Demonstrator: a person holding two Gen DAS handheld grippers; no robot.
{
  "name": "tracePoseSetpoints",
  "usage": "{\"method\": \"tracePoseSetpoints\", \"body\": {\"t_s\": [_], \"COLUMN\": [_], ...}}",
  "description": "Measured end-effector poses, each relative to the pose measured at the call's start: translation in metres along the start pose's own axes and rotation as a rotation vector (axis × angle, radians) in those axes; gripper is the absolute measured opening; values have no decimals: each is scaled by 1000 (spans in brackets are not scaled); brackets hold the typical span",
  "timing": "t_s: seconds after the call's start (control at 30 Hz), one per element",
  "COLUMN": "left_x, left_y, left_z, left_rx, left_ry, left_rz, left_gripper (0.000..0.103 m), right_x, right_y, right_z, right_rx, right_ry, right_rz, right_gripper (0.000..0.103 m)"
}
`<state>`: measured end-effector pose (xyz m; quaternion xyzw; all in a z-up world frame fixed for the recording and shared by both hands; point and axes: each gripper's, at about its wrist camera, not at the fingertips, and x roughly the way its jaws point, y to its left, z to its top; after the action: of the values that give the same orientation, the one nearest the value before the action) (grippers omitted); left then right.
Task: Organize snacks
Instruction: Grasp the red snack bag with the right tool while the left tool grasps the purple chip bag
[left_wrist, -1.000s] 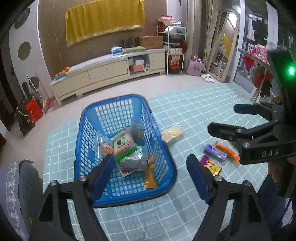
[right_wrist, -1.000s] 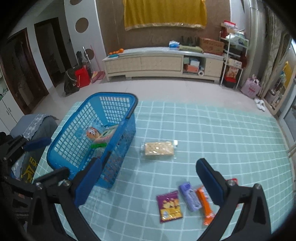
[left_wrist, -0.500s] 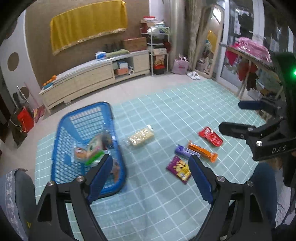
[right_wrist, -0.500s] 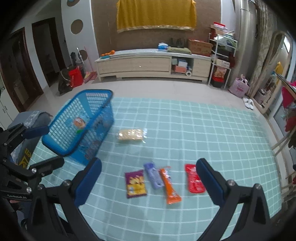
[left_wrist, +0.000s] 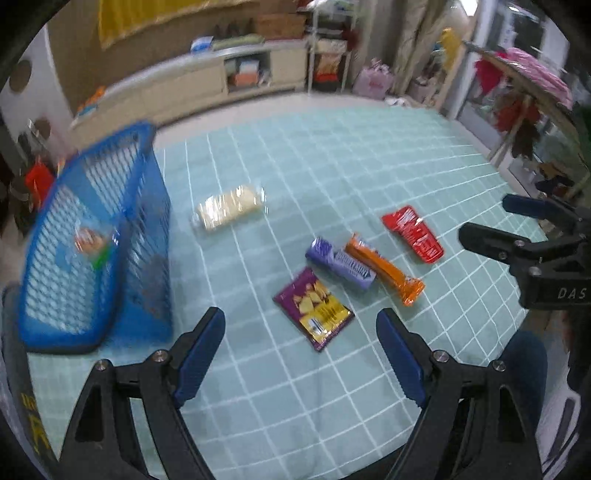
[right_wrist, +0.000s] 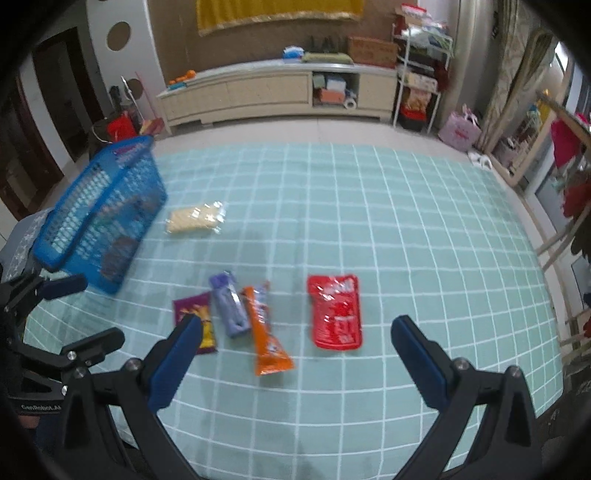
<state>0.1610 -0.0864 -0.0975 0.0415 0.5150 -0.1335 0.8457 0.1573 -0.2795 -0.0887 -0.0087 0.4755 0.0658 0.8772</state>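
Observation:
A blue mesh basket holding several snacks stands at the left of the teal checked mat. On the mat lie a clear cracker pack, a purple chip bag, a violet bar, an orange bar and a red pouch. My left gripper is open and empty, just short of the chip bag. My right gripper is open and empty, near the orange bar and red pouch.
A low cream cabinet runs along the far wall, with a shelf rack to its right. A wooden rack with clothes stands at the mat's right edge. A grey cushion lies left of the basket.
Both grippers swung right, away from the basket and toward the loose snacks. The basket slid to the left of both views. Both stay open and empty.

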Motion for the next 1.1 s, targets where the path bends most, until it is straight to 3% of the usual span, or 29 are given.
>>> {"method": "tracePoseSetpoints", "body": {"t_s": [0.23,0.47,0.93,1.1], "left_x": [51,87,135,145], "left_y": [0,2,3,-2], "left_z": [-2,-1,2,11], "left_rx": [-138,-221,-261,-251], "left_ry": [124,180,255,263], "left_rz": [-8,19,113,146], "left_gripper": [82,82,82,82], "right_x": [41,73,109,118], "right_y": [-30,-45,-66,-66], "right_z": [-9,-10,-5,-5], "right_rx": [33,22,30,8], "right_ry": [89,138,175,193], "right_rz": [-5,5,15,31], "right_gripper": [103,103,103,98]}}
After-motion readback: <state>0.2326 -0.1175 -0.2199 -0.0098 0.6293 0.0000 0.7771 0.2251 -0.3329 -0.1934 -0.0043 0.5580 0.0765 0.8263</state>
